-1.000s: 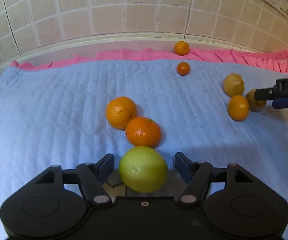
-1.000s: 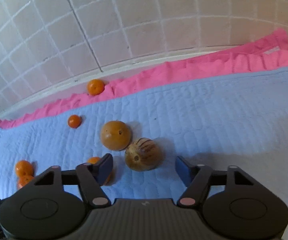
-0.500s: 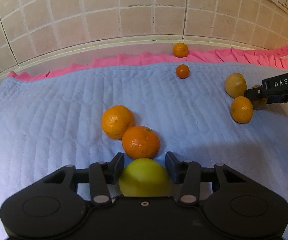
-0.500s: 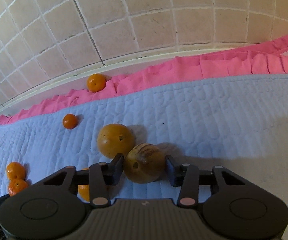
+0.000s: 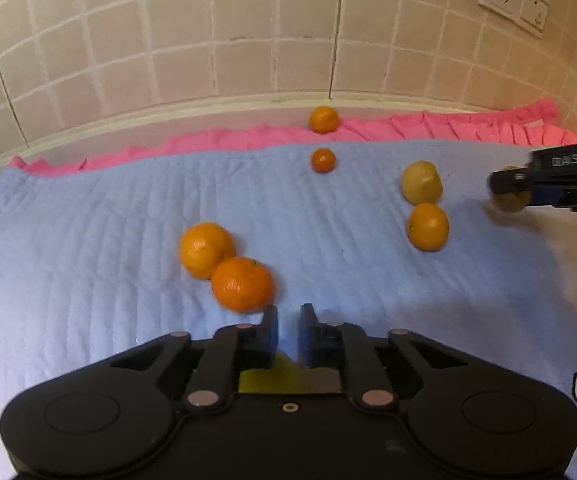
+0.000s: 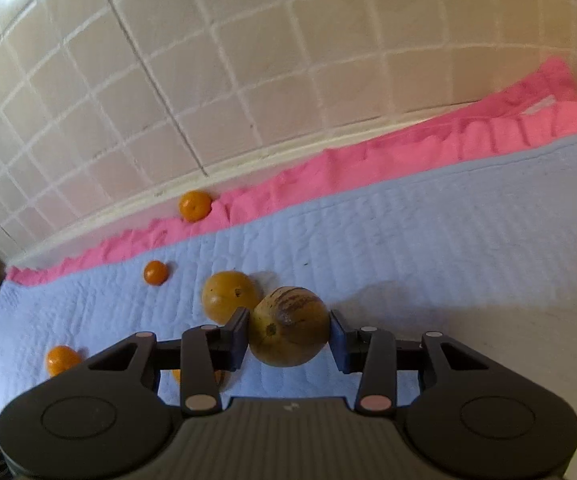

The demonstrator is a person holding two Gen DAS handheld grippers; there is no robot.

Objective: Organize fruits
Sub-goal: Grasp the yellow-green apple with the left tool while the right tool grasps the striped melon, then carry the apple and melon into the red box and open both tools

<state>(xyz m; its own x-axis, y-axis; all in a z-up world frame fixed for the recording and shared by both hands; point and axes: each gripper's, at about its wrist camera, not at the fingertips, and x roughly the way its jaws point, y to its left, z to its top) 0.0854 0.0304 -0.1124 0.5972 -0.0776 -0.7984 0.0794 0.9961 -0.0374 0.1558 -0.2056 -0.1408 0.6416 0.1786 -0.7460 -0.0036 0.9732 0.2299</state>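
We see a blue quilted cover (image 5: 108, 240) spread over the surface, with a pink cloth (image 6: 408, 152) along the tiled wall. Only the right wrist view shows the right tongs (image 6: 288, 330) clamped on a striped brown fruit (image 6: 288, 332), clear of the yellow-brown fruit (image 6: 228, 296) behind. Only the left wrist view shows the left tongs (image 5: 287, 334) nearly closed and gripping nothing, a green fruit (image 5: 278, 376) beneath their base, two oranges (image 5: 224, 264) just ahead.
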